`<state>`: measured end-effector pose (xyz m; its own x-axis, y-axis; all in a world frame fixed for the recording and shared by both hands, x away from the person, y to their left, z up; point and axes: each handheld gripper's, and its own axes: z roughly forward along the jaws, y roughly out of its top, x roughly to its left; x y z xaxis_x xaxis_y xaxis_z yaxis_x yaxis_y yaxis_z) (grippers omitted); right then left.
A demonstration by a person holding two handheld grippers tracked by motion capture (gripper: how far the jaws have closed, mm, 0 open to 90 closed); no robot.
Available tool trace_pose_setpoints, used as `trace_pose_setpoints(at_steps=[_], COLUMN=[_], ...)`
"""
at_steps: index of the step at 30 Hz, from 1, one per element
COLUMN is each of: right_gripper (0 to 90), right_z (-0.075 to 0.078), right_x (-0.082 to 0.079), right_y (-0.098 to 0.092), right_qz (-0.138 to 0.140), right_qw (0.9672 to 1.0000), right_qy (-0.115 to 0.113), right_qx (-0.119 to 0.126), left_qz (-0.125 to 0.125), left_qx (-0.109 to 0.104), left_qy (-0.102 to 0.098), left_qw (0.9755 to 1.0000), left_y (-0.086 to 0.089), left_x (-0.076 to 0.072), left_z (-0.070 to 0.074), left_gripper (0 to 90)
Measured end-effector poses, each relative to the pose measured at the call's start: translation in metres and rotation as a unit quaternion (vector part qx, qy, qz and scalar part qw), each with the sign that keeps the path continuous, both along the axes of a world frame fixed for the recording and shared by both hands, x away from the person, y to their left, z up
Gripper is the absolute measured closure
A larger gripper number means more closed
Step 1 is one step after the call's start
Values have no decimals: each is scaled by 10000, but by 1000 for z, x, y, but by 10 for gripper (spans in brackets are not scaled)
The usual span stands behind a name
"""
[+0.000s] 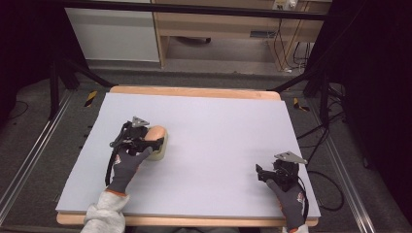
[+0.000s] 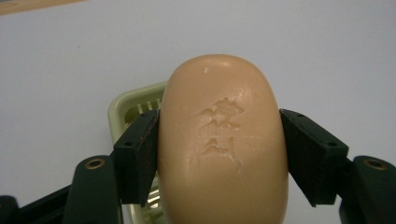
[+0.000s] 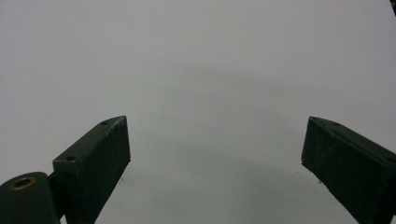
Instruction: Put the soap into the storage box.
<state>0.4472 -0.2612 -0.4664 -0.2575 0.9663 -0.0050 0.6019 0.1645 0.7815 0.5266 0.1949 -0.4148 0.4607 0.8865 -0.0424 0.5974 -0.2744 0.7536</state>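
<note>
A peach-coloured bar of soap (image 2: 223, 144) with a stamped mark on top is clamped between the two black jaws of my left gripper (image 2: 219, 135). Right under it sits a pale green slatted soap dish (image 2: 135, 103), partly hidden by the bar. In the high view the soap (image 1: 156, 133) and dish (image 1: 158, 154) lie left of the table's middle, with the left gripper (image 1: 148, 139) shut on the soap. My right gripper (image 1: 260, 173) rests near the front right of the table, and in its own view the right gripper (image 3: 215, 144) stands wide open over bare grey surface.
A light grey mat (image 1: 218, 131) covers the wooden table (image 1: 194, 91). Black frame legs and cables (image 1: 316, 141) stand on the floor around it, and a wooden cabinet (image 1: 233, 24) is behind.
</note>
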Motion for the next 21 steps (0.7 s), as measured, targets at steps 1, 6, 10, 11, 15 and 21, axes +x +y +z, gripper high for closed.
trace_pose_setpoints(at_steps=[1, 6, 10, 11, 15, 21], right_gripper=[83, 83, 83, 83, 83, 83], right_z=[0, -1, -1, -1, -1, -2], right_x=[0, 1, 1, 1, 1, 1], right_y=[0, 1, 2, 1, 1, 2], right_qz=[-1, 24, 24, 27, 48, 39], right_qw=[10000, 10000, 10000, 10000, 10000, 10000], right_qy=[-3, 8, 17, 19, 21, 52], right_qx=[-1, -25, -10, -8, -11, -10], left_qz=[28, 116, 141, 148, 178, 188], left_qx=[-14, -50, -41, -39, 8, 39], left_qy=[2, 25, 15, 11, 50, 112], left_qw=[10000, 9999, 9999, 9999, 9998, 9998], left_y=[0, 3, 3, 3, 4, 3], left_x=[1, 7, 9, 10, 12, 14], left_z=[-1, -5, -7, -7, -12, -19], left_gripper=[318, 319, 318, 318, 318, 318])
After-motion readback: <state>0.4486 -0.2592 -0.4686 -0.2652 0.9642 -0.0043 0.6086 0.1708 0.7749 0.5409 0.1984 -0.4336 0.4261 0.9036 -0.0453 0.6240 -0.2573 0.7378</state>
